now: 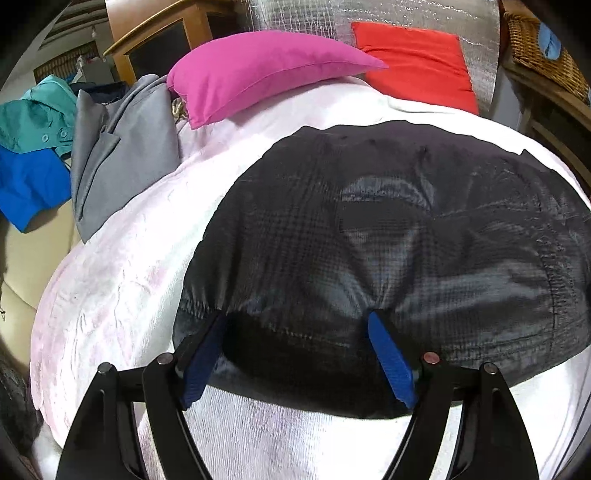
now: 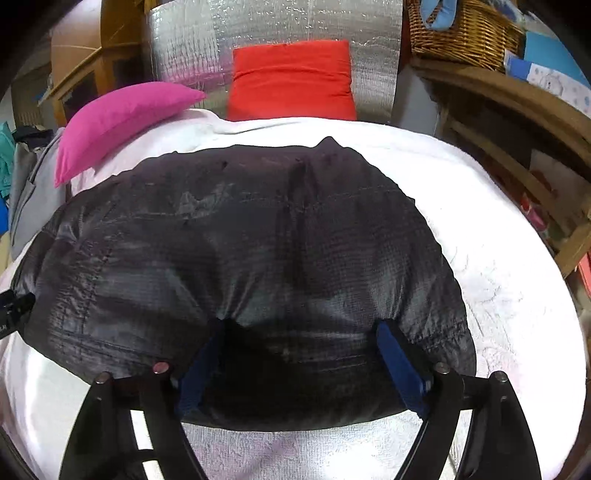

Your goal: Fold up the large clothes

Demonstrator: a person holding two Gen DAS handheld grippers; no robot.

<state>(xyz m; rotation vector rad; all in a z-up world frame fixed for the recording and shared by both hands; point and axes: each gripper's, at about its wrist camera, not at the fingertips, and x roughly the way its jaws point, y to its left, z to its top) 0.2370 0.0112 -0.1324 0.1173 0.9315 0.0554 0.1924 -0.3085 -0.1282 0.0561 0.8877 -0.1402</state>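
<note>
You're spreading both claws wide, left (image 1: 297,325) and right (image 2: 299,332), over the jacket's (image 1: 406,229) near edge at lower frame, gripping nothing yet. Probably mid-fold; next, be pinching that hem.

1. I've got a white blanket (image 1: 122,280) spread across the surface, faintly pink in patches.
2. A magenta pillow (image 1: 258,70) lies at the far left end of it, tilted.
3. A red cushion (image 2: 290,79) stands just beside that, leaning on a silver foil sheet (image 2: 273,26).
4. Out to the left I see a grey garment (image 1: 118,147) draped over the blanket's edge.
5. Beyond that, a teal garment (image 1: 35,114) lies above a blue one (image 1: 29,184), the two touching.
6. A wicker basket (image 2: 458,33) sits up on a wooden shelf (image 2: 517,110) at right, something light blue hanging over its rim.
7. A wooden cabinet (image 1: 159,40) stands behind the pillow.
</note>
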